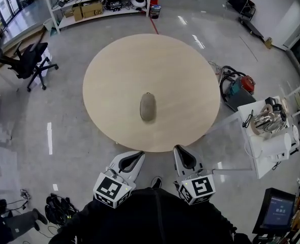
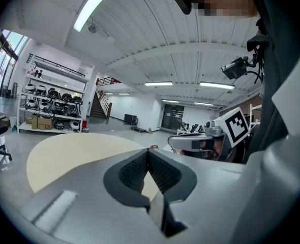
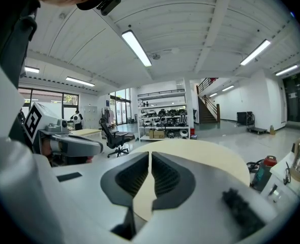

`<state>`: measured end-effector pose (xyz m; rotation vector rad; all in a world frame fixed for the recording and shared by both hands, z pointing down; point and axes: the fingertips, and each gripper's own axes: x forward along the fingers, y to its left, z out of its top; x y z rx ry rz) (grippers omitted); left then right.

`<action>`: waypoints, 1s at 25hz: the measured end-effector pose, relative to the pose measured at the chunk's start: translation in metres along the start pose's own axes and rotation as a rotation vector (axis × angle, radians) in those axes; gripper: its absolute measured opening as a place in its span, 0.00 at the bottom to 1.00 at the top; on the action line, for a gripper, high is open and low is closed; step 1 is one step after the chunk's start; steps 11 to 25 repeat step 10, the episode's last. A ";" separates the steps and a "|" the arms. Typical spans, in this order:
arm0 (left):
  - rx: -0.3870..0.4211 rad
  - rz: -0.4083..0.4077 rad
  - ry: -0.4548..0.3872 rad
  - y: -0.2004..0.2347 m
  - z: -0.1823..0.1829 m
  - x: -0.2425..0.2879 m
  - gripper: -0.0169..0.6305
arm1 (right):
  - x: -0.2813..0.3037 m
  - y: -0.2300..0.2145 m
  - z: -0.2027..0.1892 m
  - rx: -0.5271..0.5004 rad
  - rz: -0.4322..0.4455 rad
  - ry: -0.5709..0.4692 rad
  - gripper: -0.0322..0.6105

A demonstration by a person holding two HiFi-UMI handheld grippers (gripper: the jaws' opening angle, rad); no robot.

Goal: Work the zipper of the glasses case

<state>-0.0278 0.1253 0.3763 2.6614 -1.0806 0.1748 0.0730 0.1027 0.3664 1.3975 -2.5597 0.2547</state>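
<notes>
A grey-beige oval glasses case (image 1: 148, 107) lies closed near the middle of the round beige table (image 1: 114, 70), its long axis pointing away from me. My left gripper (image 1: 139, 155) and right gripper (image 1: 179, 149) hover side by side just off the table's near edge, well short of the case. Both are shut with nothing between the jaws. In the left gripper view the left gripper (image 2: 148, 152) points over the table (image 2: 63, 154), and in the right gripper view the right gripper (image 3: 150, 154) does too, over the table (image 3: 211, 154). The case is hidden in both gripper views.
A black office chair (image 1: 30, 60) stands at the far left. Shelves with boxes (image 1: 99, 4) line the back. To the right are a red and teal machine (image 1: 240, 87) on the floor and a white side table (image 1: 262, 151) with a metal kettle (image 1: 264, 120).
</notes>
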 end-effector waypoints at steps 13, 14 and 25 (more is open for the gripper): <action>-0.002 0.101 -0.002 0.031 0.002 -0.033 0.04 | 0.032 0.032 0.002 -0.004 0.093 -0.015 0.08; -0.002 0.101 -0.002 0.031 0.002 -0.033 0.04 | 0.032 0.032 0.002 -0.004 0.093 -0.015 0.08; -0.002 0.101 -0.002 0.031 0.002 -0.033 0.04 | 0.032 0.032 0.002 -0.004 0.093 -0.015 0.08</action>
